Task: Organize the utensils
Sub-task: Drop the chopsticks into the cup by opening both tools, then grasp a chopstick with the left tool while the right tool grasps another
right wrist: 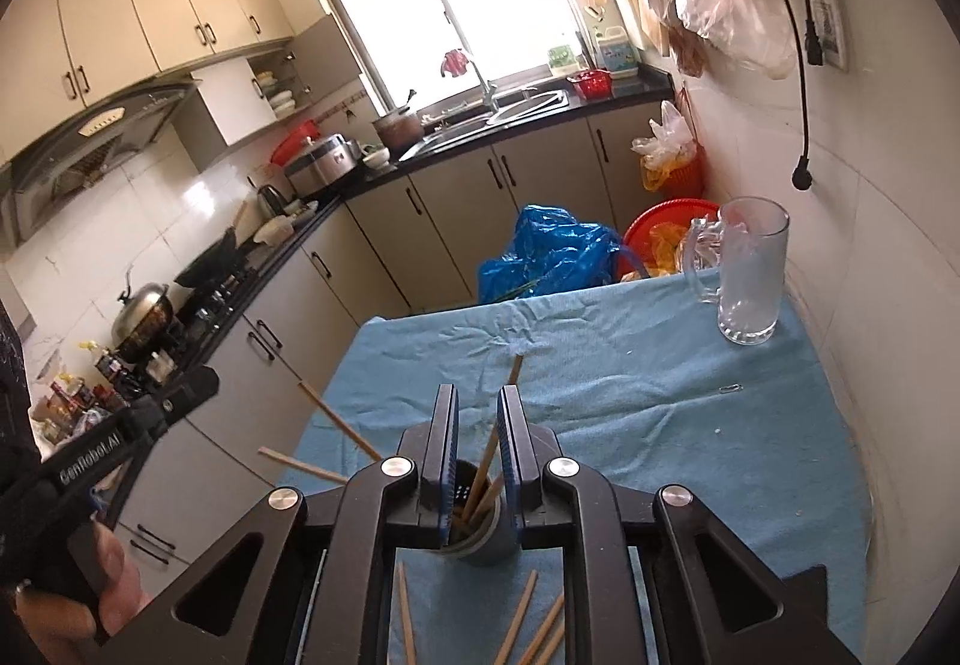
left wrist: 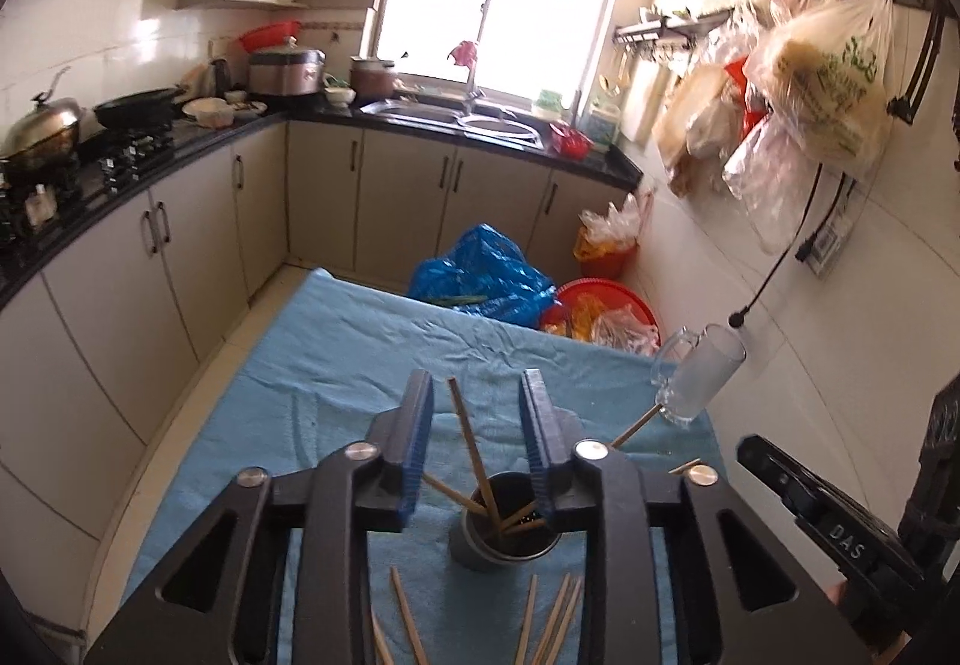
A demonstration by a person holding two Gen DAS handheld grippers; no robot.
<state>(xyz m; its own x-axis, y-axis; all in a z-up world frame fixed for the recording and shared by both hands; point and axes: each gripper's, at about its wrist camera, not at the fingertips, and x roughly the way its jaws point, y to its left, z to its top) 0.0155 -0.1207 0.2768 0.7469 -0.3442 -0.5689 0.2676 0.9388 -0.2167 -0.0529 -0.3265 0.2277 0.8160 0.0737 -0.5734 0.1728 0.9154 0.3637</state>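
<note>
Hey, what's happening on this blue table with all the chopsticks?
A person holding a gripper in each hand is gathering wooden chopsticks into a dark holder cup on the blue cloth. Both grippers hover over the cup with jaws open: the left gripper and the right gripper. Several chopsticks already stand in the cup, while loose chopsticks lie on the cloth. A glass mug stands apart at the far corner.

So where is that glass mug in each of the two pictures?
Left wrist view: the glass mug stands at the right, on the blue cloth's far corner.
Right wrist view: the mug stands upper right, on the same corner.
Shared landmark: the chopstick holder, bottom centre.
</note>
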